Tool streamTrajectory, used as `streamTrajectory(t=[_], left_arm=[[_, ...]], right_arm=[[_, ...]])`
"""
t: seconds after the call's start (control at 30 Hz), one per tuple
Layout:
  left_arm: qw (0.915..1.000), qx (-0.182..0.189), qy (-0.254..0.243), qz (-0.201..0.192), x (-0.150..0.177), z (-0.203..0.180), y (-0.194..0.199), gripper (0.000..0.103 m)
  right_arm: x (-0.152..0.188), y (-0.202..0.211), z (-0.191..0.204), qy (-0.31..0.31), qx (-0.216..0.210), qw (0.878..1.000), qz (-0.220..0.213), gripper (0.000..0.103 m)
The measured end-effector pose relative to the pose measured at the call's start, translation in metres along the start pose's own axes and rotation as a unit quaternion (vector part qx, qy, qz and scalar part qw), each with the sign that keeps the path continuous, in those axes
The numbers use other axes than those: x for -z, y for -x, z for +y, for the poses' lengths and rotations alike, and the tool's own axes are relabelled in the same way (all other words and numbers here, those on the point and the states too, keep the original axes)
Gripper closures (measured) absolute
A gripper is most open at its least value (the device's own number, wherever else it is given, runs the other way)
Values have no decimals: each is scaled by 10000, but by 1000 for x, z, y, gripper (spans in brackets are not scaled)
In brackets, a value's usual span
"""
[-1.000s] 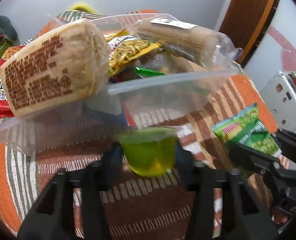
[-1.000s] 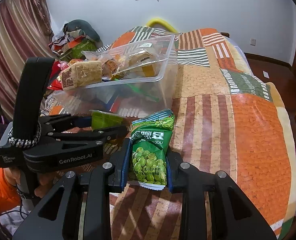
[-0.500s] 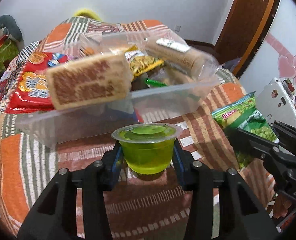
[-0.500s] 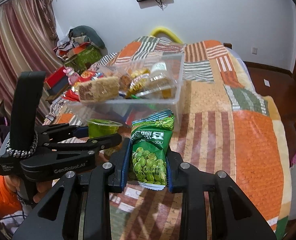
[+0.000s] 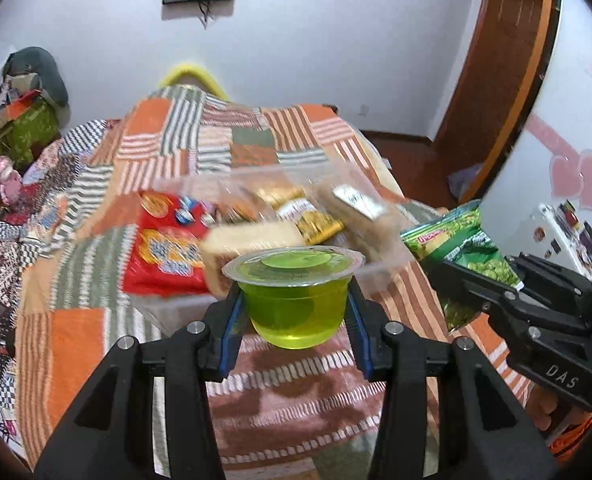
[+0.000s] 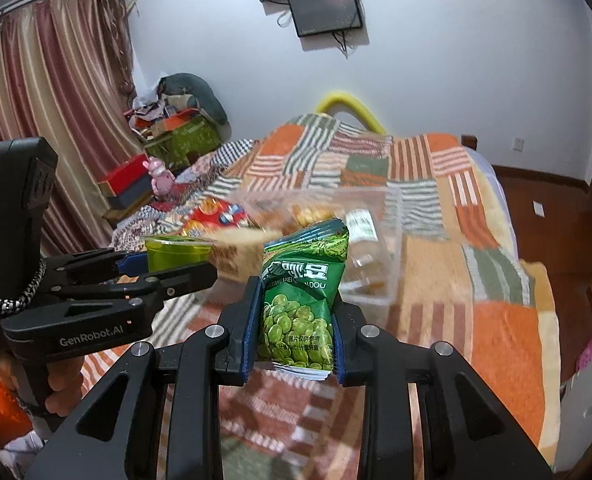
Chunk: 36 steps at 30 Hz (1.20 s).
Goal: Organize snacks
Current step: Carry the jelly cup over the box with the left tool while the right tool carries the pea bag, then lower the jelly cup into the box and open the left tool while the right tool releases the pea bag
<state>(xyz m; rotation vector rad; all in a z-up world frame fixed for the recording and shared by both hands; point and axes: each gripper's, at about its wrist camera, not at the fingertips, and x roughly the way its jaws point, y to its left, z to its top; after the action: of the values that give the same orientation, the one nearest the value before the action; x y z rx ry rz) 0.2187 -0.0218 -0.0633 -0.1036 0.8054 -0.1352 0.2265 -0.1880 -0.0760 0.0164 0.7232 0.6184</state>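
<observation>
My left gripper [image 5: 294,312] is shut on a green jelly cup [image 5: 294,300] with a clear film lid, held upright above the bedspread. The same jelly cup [image 6: 176,254] shows at the left of the right wrist view, with the left gripper [image 6: 164,264] around it. Pinched upright in my shut right gripper [image 6: 296,340] is a green bag of broad beans [image 6: 302,300]; that bag [image 5: 462,248] also appears at the right of the left wrist view. Just beyond both stands a clear plastic bin [image 5: 380,268] filled with wrapped snacks, its front wall [image 6: 380,268] blurred.
A red snack bag [image 5: 164,260] lies on the patchwork bedspread [image 5: 76,340] left of the bin. Boxes and clutter [image 6: 172,136] pile up beside the bed by the curtain. A wooden door [image 5: 496,80] stands at the right. A hand [image 6: 62,384] holds the left gripper's handle.
Both grippers have risen with their loads. The bin, level with the jelly cup a second ago, now sits lower and farther in both views, and more of the bed and wall shows.
</observation>
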Motion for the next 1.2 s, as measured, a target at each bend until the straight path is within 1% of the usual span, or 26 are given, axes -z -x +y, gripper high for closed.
streamTrajectory(t=[0.13, 0.23, 0.3, 0.37, 0.5, 0.63, 0.93, 1.1, 1.17, 1.2], left_arm=[[9999, -47, 116, -115, -18, 11, 1, 58], [9997, -140, 56, -198, -27, 14, -1, 58], [9997, -171, 6, -174, -31, 15, -6, 58], [9998, -123, 56, -134, -36, 20, -15, 58], [9998, -162, 85, -96, -44, 29, -31, 58], [9997, -197, 160, -19, -47, 40, -50, 58], [9991, -243, 290, 199, -43, 58, -87, 58], [9990, -359, 228, 164, -44, 59, -92, 57], [9989, -412, 188, 124, -44, 58, -90, 56], [9989, -426, 152, 102, -44, 57, -88, 54]], right_arm=[[-11, -8, 7, 59, -50, 9999, -76, 76], [-20, -17, 12, 115, -93, 9998, -113, 76], [-27, -27, 14, 107, -177, 9997, -110, 76], [-32, -36, 14, 83, -223, 9997, -97, 76], [-38, -55, 13, 110, -183, 9998, -54, 76], [-41, -76, 10, 135, -68, 9999, 55, 76], [-32, -106, -2, 30, 77, 9991, 412, 76], [-31, -109, -1, 96, 167, 9988, 441, 76], [-32, -108, -2, 73, 153, 9989, 446, 76], [-32, -107, -2, 71, 149, 9988, 451, 76]])
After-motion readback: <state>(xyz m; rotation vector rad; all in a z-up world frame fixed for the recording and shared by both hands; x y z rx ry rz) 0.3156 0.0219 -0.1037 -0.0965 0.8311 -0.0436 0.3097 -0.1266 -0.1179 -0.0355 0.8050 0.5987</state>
